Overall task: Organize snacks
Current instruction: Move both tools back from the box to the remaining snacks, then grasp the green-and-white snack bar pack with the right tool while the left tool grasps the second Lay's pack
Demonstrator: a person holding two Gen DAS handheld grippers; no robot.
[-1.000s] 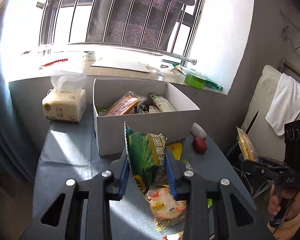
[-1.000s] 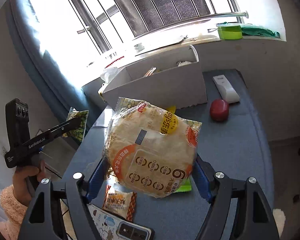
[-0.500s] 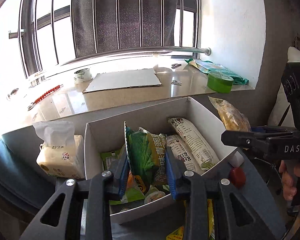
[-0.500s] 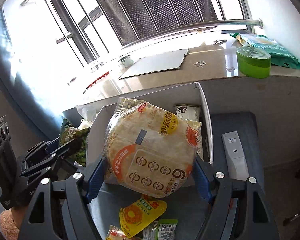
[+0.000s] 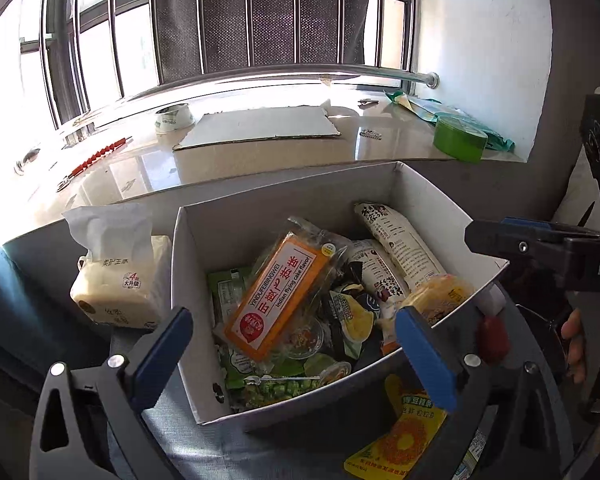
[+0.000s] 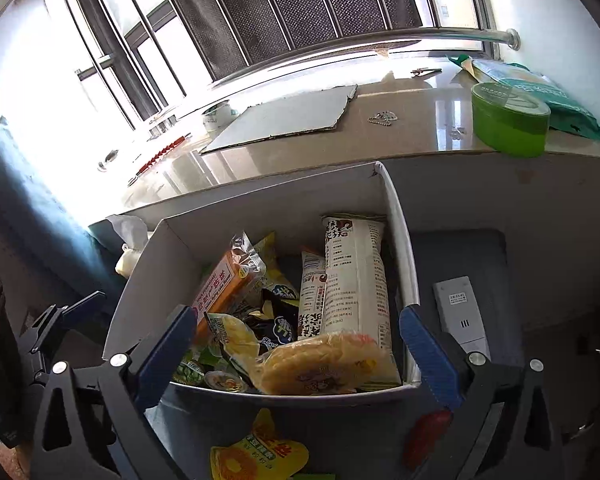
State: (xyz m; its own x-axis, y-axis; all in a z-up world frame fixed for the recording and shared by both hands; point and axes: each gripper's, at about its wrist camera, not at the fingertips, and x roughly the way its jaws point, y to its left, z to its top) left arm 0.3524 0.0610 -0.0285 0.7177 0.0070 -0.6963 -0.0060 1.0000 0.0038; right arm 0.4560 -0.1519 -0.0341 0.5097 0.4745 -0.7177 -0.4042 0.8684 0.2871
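Observation:
The white cardboard box (image 5: 188, 320) holds several snack packs. Both grippers hover over its near edge, jaws opening, with nothing between them. My left gripper (image 5: 292, 356) stands wide open above the green pea pack (image 5: 280, 388), which lies in the box's near corner beside an orange flying-cake pack (image 5: 276, 296). My right gripper (image 6: 298, 354) is wide open above the round cracker pack (image 6: 320, 368), which rests in the box (image 6: 400, 240) against its front wall. Each gripper shows in the other's view: the right gripper (image 5: 496, 234) at the right, the left gripper (image 6: 76, 306) at the left.
A yellow packet (image 6: 256, 456) lies on the grey table before the box. A white remote (image 6: 460, 312) and a red object (image 6: 428, 432) lie right of it, a tissue pack (image 5: 120, 280) left. The windowsill behind carries cardboard, a tape roll and a green tin (image 6: 508, 120).
Both grippers carried their packs from the table over the box, then opened. The green pack and the round cracker pack dropped into the box.

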